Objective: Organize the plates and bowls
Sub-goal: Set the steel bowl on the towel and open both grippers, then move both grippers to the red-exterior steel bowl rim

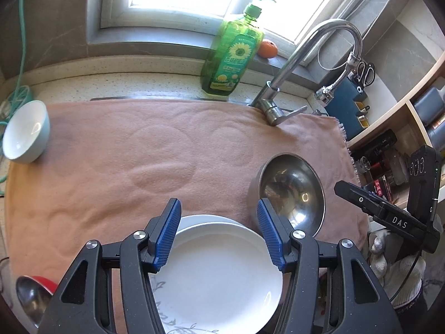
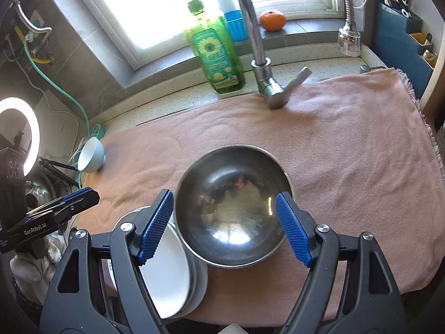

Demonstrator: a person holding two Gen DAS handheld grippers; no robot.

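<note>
Left gripper (image 1: 219, 233): jaws spread, nothing pinched. Blue pads stand clear of the white plate (image 1: 222, 278), which lies flat and face up directly beneath and between the fingers, on top of another plate whose rim shows just beyond it. Whether the pads touch the plate rim cannot be told.

Right gripper (image 2: 225, 228): jaws spread wide, holding nothing. The steel bowl (image 2: 233, 208) sits upright, mouth up, between and just ahead of the pads on the pink towel (image 2: 347, 144); both pads appear apart from its rim. Round, so no long axis. The plate stack lies under this gripper's left finger, touching or just beside the bowl.

Small white bowl (image 1: 26, 133): tipped on its side, well off to the far left of both grippers.
</note>
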